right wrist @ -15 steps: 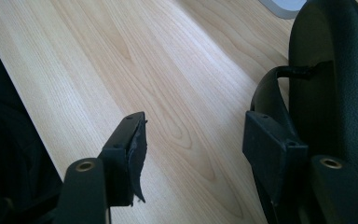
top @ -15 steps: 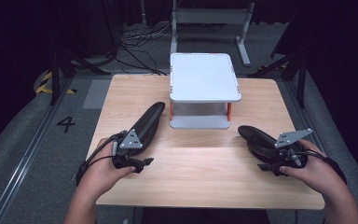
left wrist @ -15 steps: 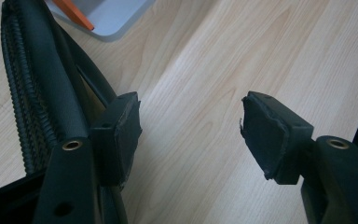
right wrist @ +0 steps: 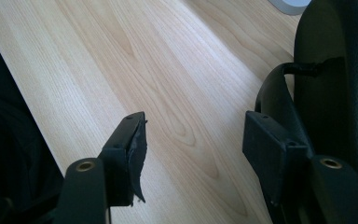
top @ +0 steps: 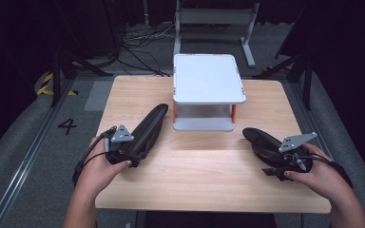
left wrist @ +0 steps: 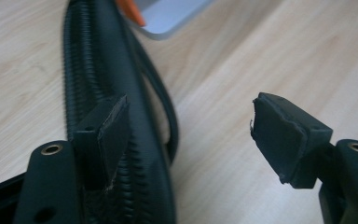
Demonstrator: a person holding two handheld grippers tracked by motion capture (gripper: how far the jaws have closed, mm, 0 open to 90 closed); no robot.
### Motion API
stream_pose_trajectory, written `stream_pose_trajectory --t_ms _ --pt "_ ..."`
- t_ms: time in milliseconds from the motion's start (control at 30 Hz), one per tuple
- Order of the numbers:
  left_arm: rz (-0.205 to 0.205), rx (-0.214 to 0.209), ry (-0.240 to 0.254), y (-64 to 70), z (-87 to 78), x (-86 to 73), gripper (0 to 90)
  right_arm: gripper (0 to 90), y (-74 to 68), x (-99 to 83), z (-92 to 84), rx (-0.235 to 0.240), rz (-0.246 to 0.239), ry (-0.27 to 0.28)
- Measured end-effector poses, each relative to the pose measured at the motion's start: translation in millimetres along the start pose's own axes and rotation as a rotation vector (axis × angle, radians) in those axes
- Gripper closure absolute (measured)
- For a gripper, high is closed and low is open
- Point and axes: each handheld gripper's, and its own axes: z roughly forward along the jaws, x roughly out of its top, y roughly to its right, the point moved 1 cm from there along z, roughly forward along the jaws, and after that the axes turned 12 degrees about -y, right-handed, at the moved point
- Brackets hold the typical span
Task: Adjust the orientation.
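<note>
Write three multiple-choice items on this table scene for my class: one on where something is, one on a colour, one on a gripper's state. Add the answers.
1. Where does the white two-tier stand sit on the wooden table?
A. at the far middle
B. at the near left corner
C. off the table, on the floor

2. What colour are the stand's short posts?
A. blue
B. orange
C. green

3. How do the left gripper's jaws stand?
A. shut on a cup
B. shut with nothing between
C. apart, with nothing between them

Answers: 1 A, the high view shows it by the far edge, midway across. 2 B, orange shows between the two tiers. 3 C, the left gripper view shows bare wood between the pads.
</note>
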Motion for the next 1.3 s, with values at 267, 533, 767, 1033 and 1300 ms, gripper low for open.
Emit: stream_pose_trajectory --t_ms 267,533,767,1033,1300 --pt "-0.003 0.019 -0.052 -5.8 18.4 1.1 23.2 40.5 1.6 -4.3 2.4 -0.004 0.023 -0.011" --pt "0.016 0.038 -0.087 -8.8 47.7 1.9 23.6 40.0 0.1 -4.8 4.0 -0.005 0.021 -0.014" --pt "-0.006 0.089 -0.072 -17.9 48.3 -2.7 38.0 40.1 -0.3 -4.6 5.8 -0.001 0.022 -0.015" --pt "-0.012 0.111 -0.065 -18.2 42.5 -3.5 52.3 40.1 -0.9 -3.9 6.6 -0.002 0.017 -0.016" --pt "-0.014 0.1 -0.035 -11.8 24.4 1.4 63.4 40.1 -1.0 -3.9 6.5 -0.003 0.016 -0.016"
